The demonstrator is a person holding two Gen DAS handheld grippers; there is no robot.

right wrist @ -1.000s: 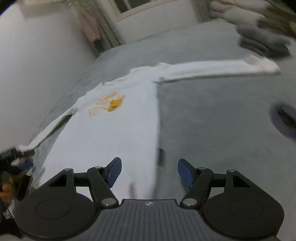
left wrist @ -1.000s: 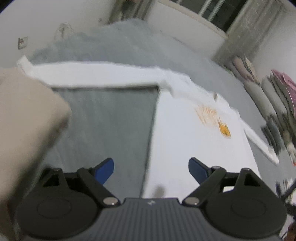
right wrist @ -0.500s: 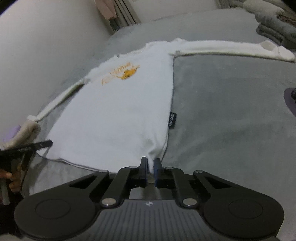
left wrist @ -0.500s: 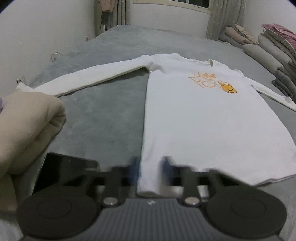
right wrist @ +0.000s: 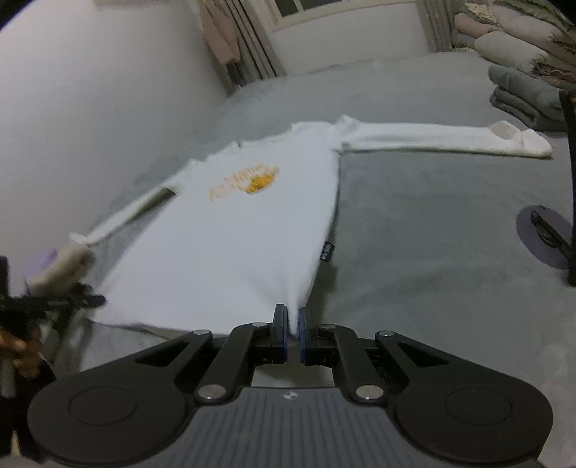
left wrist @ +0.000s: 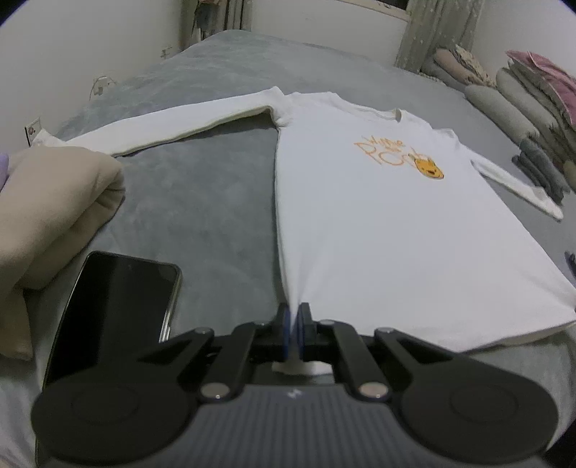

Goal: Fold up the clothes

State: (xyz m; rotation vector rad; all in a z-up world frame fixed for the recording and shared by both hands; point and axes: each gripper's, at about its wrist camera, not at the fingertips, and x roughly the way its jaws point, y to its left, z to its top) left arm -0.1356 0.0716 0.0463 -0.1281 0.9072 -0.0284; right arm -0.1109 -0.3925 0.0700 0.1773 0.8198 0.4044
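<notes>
White long-sleeve shirt (left wrist: 378,223) lies flat, front up, on grey bed cover (left wrist: 201,201), sleeves spread out to both sides, orange cartoon print (left wrist: 399,154) on chest. Hem end is nearest both cameras.

Left gripper (left wrist: 294,333) clenched on hem corner at shirt's left-view edge; white cloth pinched between blue pads, a bit of hem showing below the fingers. Right gripper (right wrist: 292,333) likewise clamped on the other hem corner, cloth bunched up into the pads. Small dark side label (right wrist: 327,252) on the shirt's seam just up from that corner.

Surroundings, left view: black phone (left wrist: 115,309) lying screen-up on the cover, just beside the left gripper, near but apart from the shirt edge. Folded beige garment (left wrist: 46,216) further left, touching the phone's far corner area; end of the shirt's sleeve runs behind it. Stack of folded grey and pink bedding (left wrist: 532,108) at far right by the wall, near the other sleeve cuff. Curtain (left wrist: 435,32) at back.

Right view: dark round object (right wrist: 543,237) with a black strap on the cover at right, well apart from shirt. Folded grey blankets (right wrist: 522,93) beyond the cuff. The left gripper (right wrist: 54,302) shows blurred at left edge, with a hand (right wrist: 18,352) below it.

No containers visible.
</notes>
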